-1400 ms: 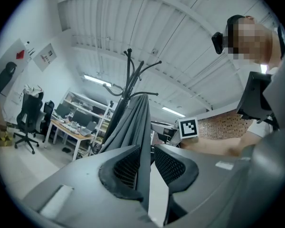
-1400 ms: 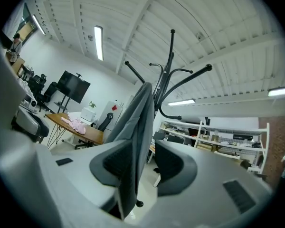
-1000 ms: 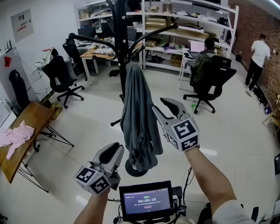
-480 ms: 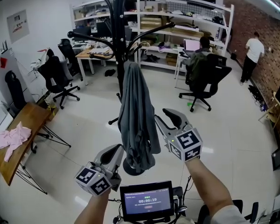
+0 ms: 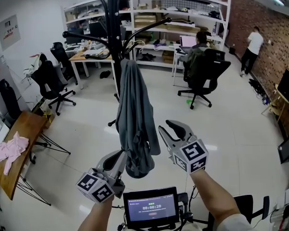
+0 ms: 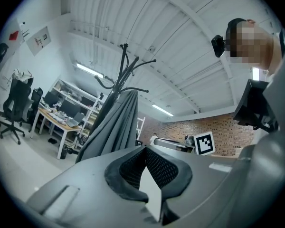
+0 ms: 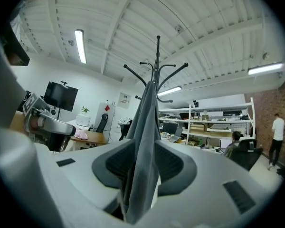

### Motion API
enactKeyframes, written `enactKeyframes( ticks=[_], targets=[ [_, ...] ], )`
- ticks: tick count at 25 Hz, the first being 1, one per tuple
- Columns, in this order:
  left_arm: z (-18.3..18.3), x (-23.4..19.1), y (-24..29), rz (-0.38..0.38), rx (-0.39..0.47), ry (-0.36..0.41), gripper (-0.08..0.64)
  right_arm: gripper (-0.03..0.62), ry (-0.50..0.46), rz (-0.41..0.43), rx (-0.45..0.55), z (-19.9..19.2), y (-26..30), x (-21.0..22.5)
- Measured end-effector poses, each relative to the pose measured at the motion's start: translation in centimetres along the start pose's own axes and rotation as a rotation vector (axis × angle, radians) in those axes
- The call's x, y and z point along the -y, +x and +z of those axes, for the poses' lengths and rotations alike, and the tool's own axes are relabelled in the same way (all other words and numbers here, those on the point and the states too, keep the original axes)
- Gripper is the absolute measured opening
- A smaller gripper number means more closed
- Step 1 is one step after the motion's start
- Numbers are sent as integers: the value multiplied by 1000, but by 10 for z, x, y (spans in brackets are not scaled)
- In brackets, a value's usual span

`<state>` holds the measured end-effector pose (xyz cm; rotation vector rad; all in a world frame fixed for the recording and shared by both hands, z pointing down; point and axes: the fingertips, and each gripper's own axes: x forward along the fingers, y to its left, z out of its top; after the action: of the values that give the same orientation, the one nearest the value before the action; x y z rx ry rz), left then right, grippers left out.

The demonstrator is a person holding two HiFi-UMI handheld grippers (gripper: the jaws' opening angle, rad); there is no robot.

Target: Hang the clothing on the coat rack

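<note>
The long grey fabric garment point(image 5: 134, 114) hung by its upper end from a hook arm of the tall black metal coat rack point(image 5: 114, 28), close against the pole. Its long axis ran straight down to a bunched hem, so the hanging itself looked done. That hem sat between the two grippers. The right gripper point(image 5: 164, 125) was just beside the garment's lower right edge and pointed roughly level toward it. The left gripper point(image 5: 121, 154) was lower, at the hem's left side. The right gripper view showed a fold of the grey cloth running down between its jaws, which had just been closing. They appeared to pinch that fold from both sides without coming fully together. The left gripper was clenched tight with nothing between its pads, and whether its tips touched the hem could not be told. The right hand was therefore the one tied to the cloth, and the coming move seemed to turn on that. The cloth lay to that gripper's left, so it would likely need to let go and draw off to its own side. A pull down along the garment's length could drag it off the hook. Compared with a second before, the right gripper sat lower against the garment, nearer the hem than the middle, with narrower jaws. The left gripper kept about the same spot, and the garment remained on the same hook.
</note>
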<state>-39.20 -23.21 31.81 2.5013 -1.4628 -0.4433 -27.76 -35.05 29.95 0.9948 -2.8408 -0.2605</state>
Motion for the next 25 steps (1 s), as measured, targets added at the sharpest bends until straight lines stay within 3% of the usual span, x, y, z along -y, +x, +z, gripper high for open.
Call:
enactKeyframes(
  ticks=[13,25],
  targets=[
    [-9,16,-7,-9,-34,-7,2,112,99,21,-53,-24,-43,-21],
    [-15,48,12,14,-36,-3,2,109,112,68,-79,-33,-77,-11]
  ],
)
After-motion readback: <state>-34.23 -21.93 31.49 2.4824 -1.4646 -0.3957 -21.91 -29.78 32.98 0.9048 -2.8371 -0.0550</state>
